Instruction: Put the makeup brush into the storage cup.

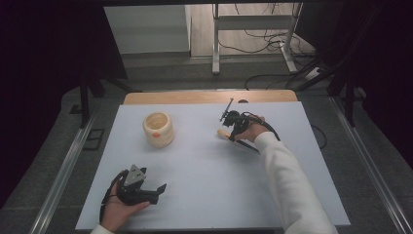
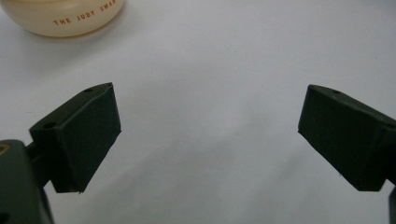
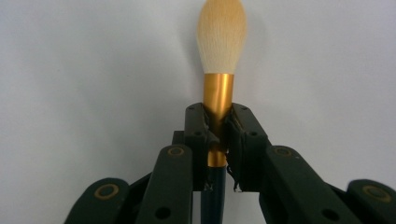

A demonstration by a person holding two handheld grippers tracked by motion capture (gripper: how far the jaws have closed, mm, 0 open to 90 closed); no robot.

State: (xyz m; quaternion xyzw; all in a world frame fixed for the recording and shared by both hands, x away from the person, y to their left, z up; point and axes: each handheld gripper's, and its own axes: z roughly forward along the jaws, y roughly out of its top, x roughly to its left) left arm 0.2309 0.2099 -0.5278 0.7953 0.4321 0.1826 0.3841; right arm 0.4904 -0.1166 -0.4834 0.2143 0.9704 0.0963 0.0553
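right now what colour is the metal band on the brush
Gold, between the cream bristles and the dark handle; the brush shows best in the right gripper view.

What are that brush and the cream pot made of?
The brush has a soft, pale tuft, hair or synthetic fibre; its band looks like brushed gold metal, and the handle is dark and glossy. The pot looks like glazed ceramic or plastic: smooth, shiny, with printed lettering.
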